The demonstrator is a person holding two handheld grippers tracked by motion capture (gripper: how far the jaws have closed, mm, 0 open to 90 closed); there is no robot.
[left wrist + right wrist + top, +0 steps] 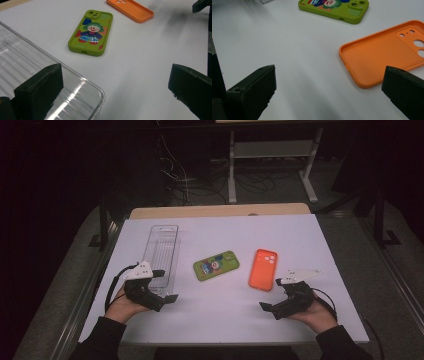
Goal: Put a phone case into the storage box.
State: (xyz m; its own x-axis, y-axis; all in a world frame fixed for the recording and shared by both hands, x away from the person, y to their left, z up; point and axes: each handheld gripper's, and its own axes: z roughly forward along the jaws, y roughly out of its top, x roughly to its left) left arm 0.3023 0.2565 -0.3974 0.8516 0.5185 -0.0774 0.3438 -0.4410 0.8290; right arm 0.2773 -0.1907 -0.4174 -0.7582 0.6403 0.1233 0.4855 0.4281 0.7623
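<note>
A: How are your left gripper [167, 286] jaws standing?

B: They are standing spread wide with nothing between the pads. One jaw is hovering over the near corner of the clear plastic tray [37, 75], the other is hanging over bare table [220, 315].

A: And where is the green phone case [91, 32] sitting for you?

B: It is lying flat ahead of those jaws, printed side up, apart from the tray and well short of touching anything. Past it, the orange phone case [131, 10] is lying farther off.

A: What about your right gripper [270, 294]?

B: Its jaws are gaping just as wide and pinching nothing. The orange case is lying hollow side up just ahead of them, its near corner sitting close to one jaw but not touching it. The green case is lying beyond, near the top of the right gripper view.

A: Are your hands resting?

B: Both are sitting low at the near edge of the table.
</note>
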